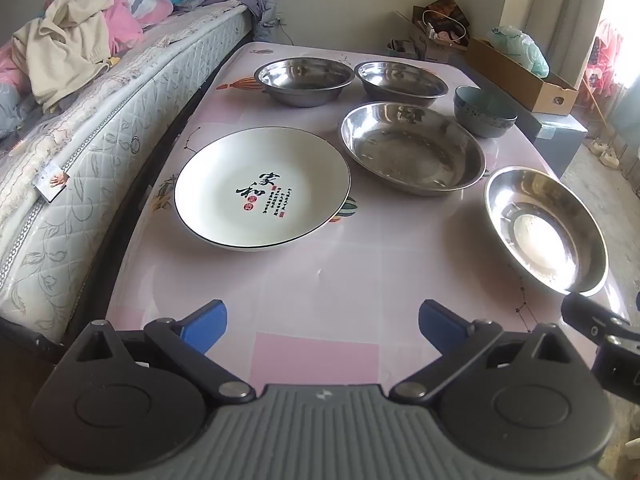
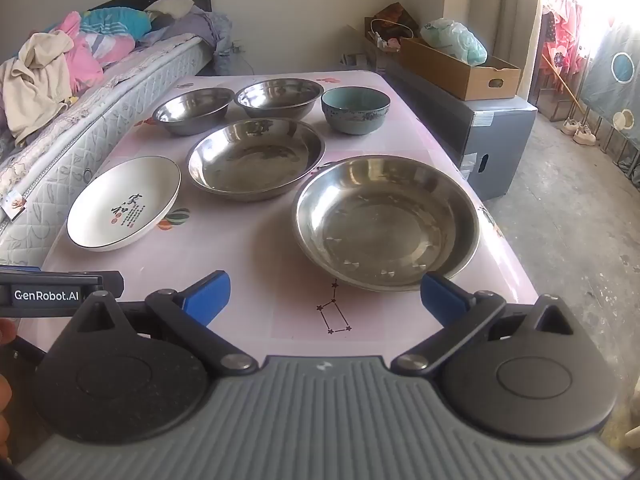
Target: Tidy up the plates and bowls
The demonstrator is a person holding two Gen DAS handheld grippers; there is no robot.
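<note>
Both wrist views downward, shared table

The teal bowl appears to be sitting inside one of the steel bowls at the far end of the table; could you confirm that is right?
Not quite: the teal bowl stands by itself on the table, beside the steel bowls, not inside one. The right wrist view shows it.

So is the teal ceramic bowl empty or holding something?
Empty. The right wrist view looks into the teal bowl and shows only its bare glazed inside, standing upright on the table.
</note>
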